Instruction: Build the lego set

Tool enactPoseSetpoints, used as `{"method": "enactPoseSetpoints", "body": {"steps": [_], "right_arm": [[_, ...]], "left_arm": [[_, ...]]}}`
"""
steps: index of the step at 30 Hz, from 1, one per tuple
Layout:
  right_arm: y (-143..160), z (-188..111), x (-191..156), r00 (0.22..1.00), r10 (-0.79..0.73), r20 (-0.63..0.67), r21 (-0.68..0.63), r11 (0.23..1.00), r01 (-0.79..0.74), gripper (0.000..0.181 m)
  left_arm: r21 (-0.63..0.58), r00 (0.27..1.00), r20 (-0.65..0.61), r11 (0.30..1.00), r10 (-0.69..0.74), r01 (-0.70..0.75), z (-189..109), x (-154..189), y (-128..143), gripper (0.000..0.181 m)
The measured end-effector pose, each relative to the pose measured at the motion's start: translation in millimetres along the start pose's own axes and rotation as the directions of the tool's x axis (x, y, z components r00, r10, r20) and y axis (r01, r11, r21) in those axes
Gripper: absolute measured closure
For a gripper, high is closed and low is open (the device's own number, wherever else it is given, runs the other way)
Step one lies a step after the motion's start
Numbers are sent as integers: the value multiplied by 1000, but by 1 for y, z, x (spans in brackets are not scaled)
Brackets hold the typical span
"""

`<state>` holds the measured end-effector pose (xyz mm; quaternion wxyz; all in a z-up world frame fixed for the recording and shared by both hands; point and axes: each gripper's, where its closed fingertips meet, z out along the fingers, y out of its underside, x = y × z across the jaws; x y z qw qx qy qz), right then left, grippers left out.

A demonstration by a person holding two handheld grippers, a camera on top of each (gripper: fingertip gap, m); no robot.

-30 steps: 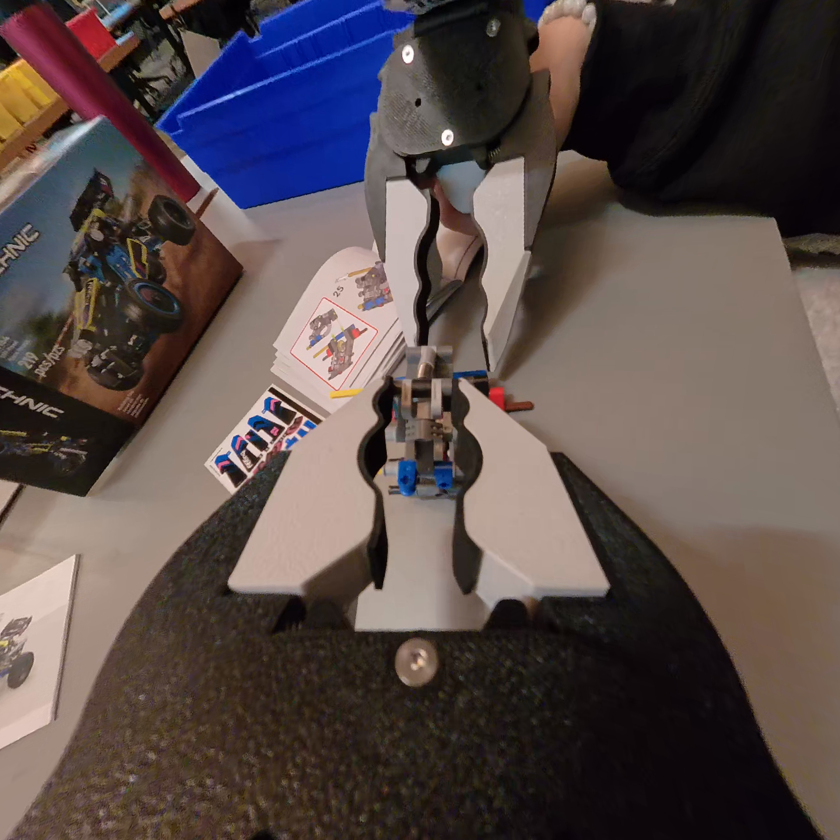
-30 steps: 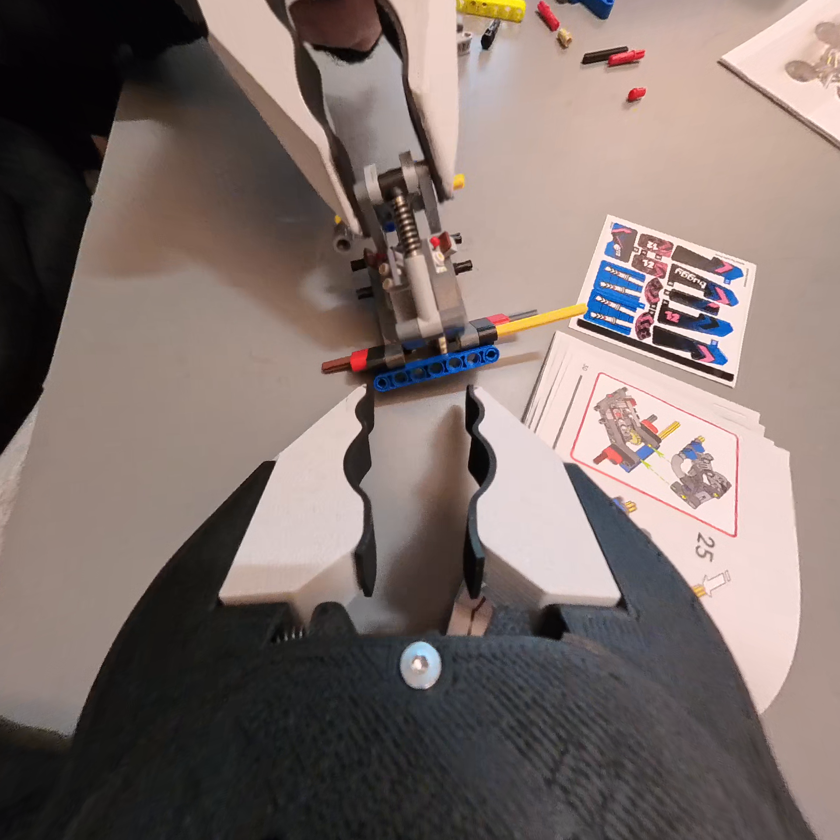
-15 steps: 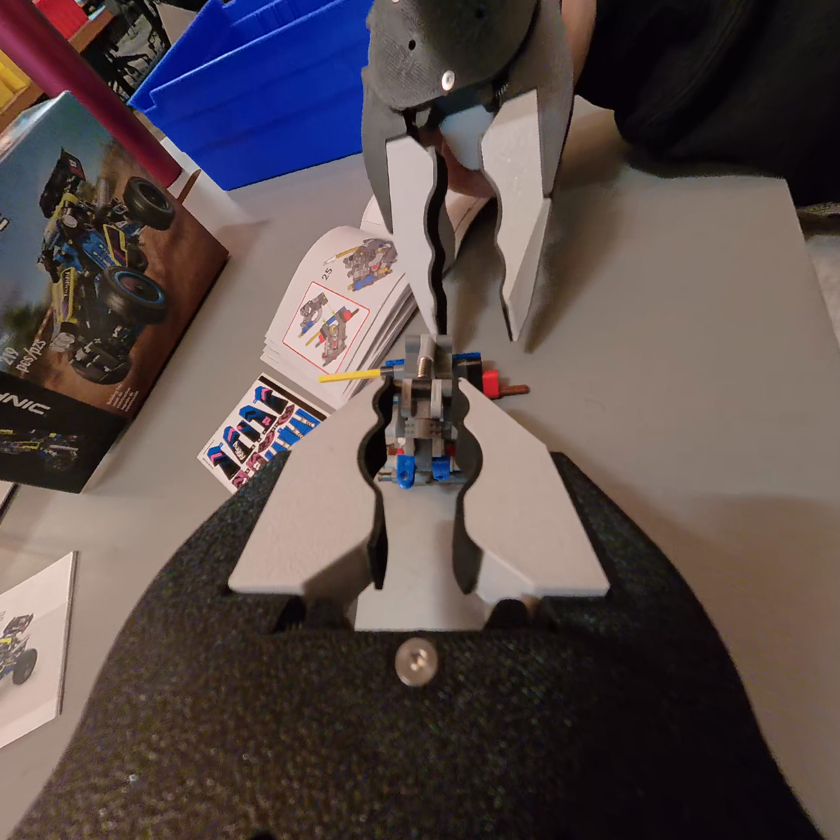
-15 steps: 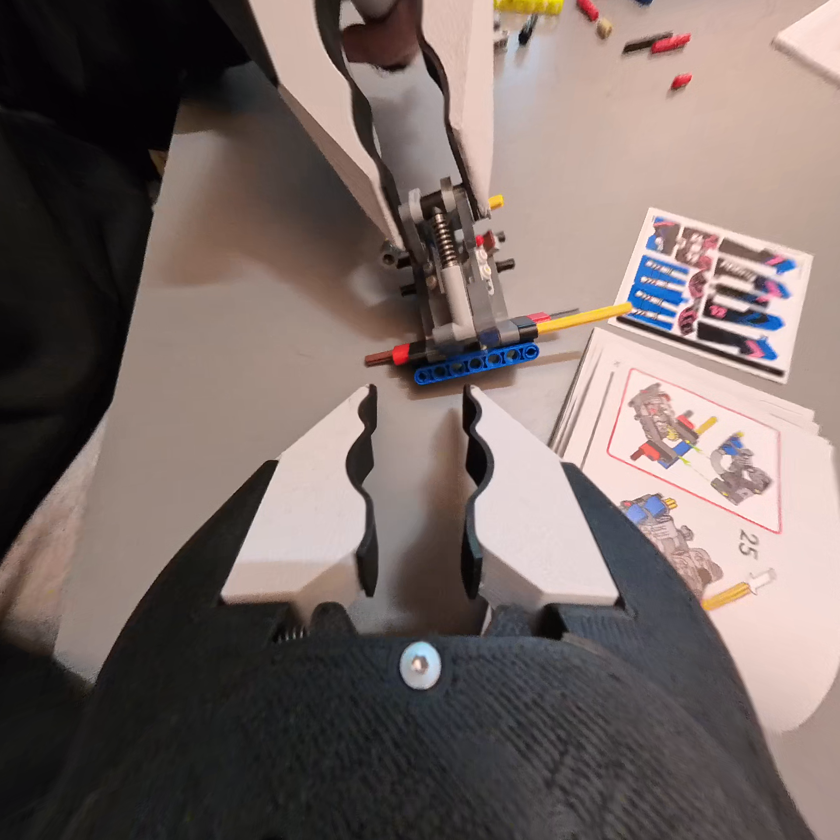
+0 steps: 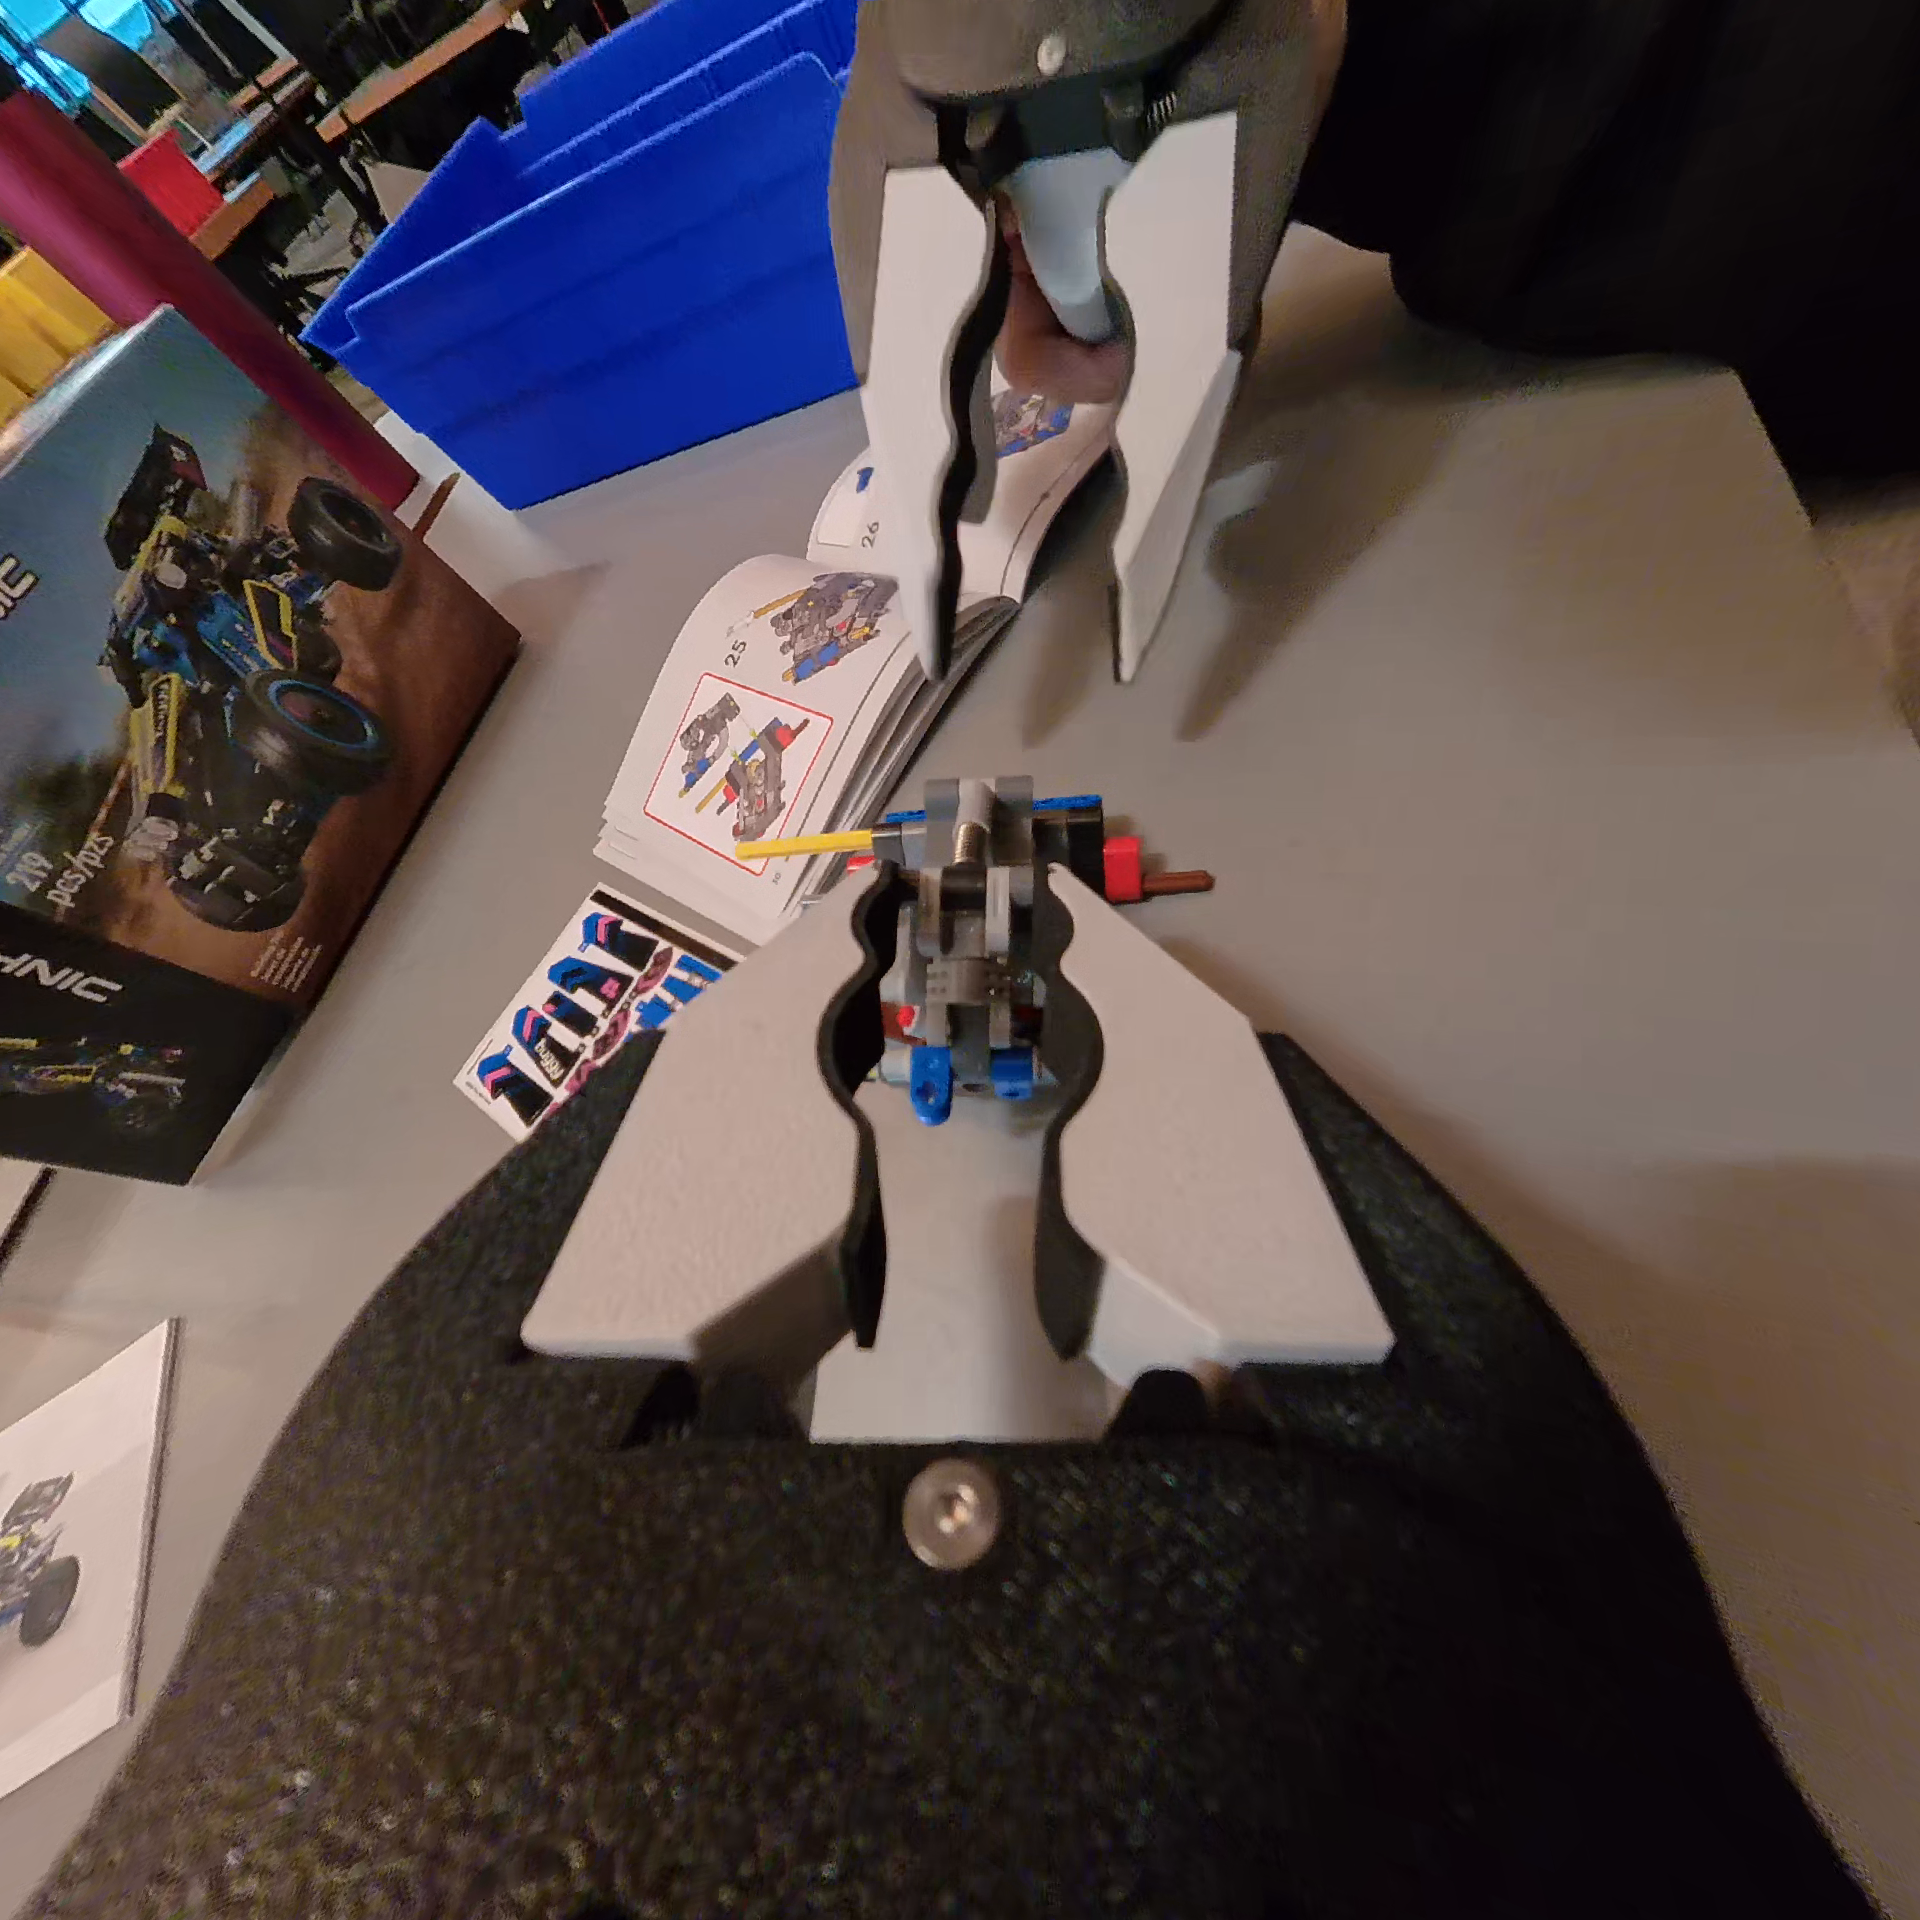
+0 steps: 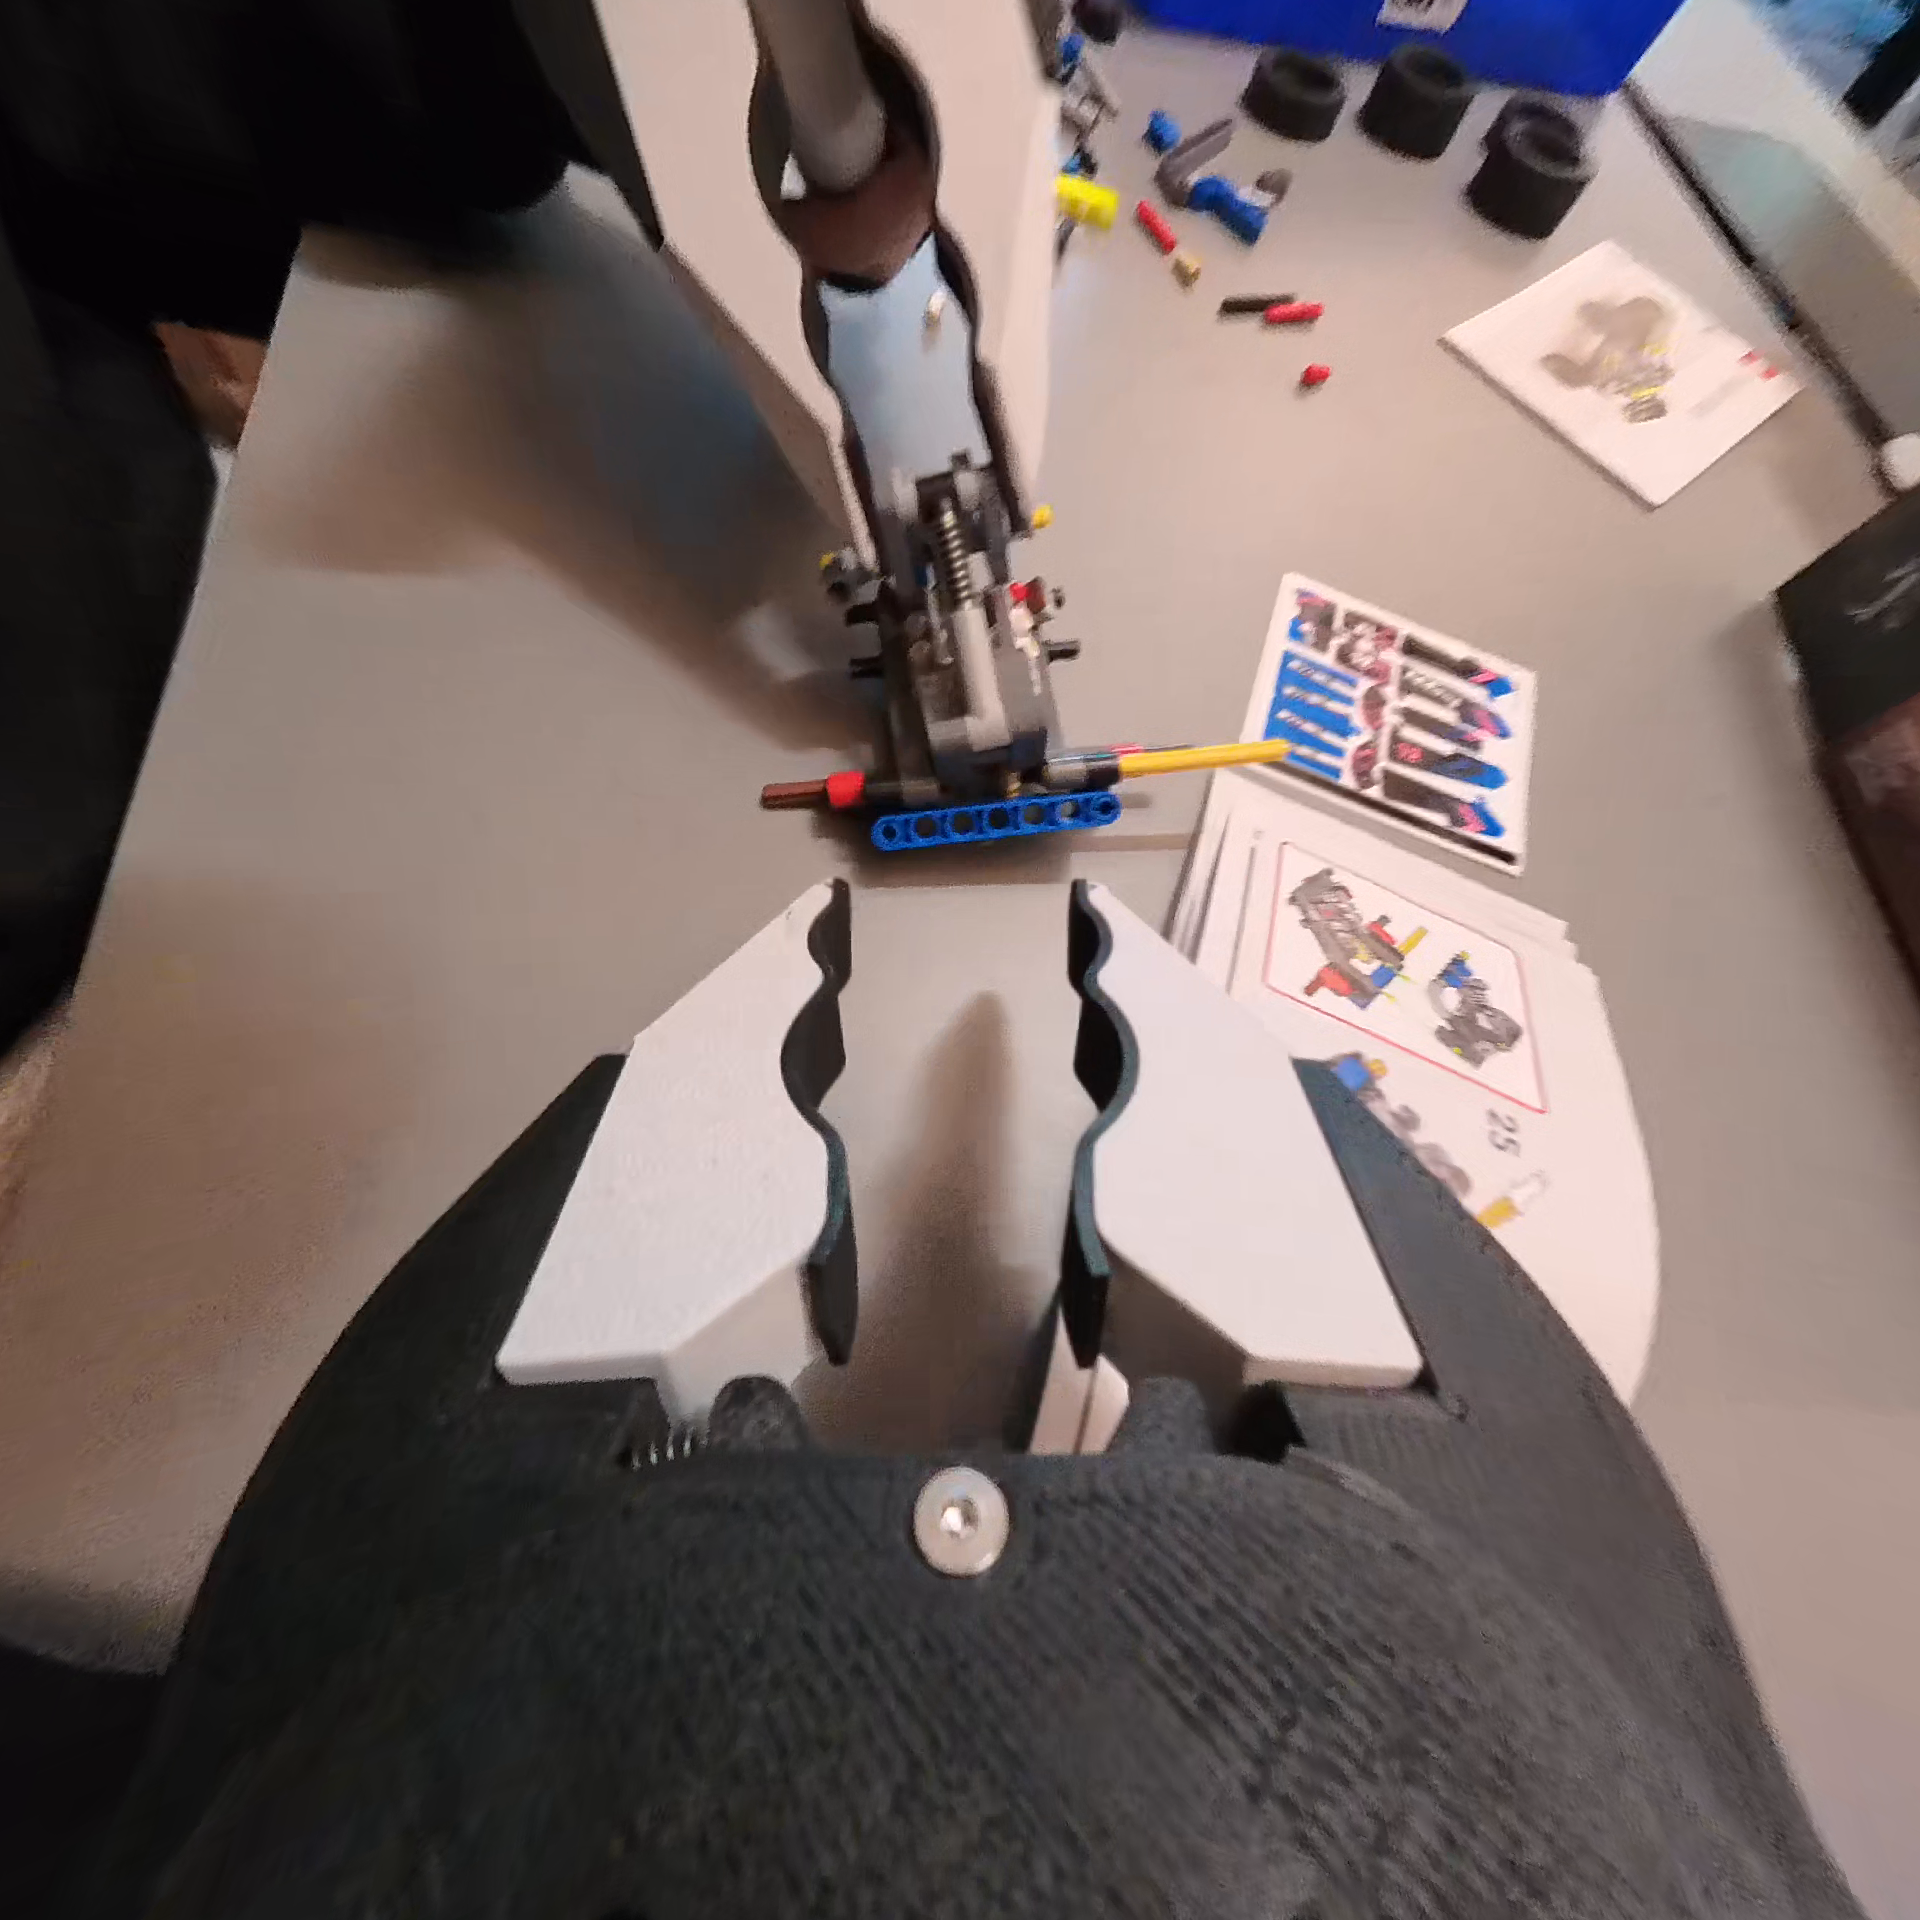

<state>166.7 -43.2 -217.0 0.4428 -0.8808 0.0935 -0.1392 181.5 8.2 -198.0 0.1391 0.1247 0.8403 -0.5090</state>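
Where bins (image 5: 623, 270) stand, grey table (image 5: 1455, 831).

Right hand-held gripper (image 6: 961, 904) agape, empty; lego assembly (image 6: 961, 675) just ahead.

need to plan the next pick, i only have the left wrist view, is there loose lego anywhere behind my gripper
Observer: Yes. The right wrist view shows small loose pieces scattered on the table past the left gripper.
Operator: any wheels out yet
Observer: Three black tyres stand at the far edge, beside a blue bin.
Operator: what does the far end of the assembly look like
Observer: A blue beam with holes runs across the front of the assembly, facing the open right gripper.
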Motion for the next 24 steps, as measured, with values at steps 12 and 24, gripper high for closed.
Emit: {"method": "enactPoseSetpoints", "body": {"steps": [12, 24], "right_arm": [[7, 11, -7, 999, 5, 38, -59, 998, -3, 147], [-13, -8, 19, 1000, -31, -4, -23, 999, 31, 129]], "left_arm": [[31, 1000, -5, 999, -10, 10, -1, -2, 2, 159], [35, 1000, -1, 999, 8, -8, -4, -4, -4, 159]]}}
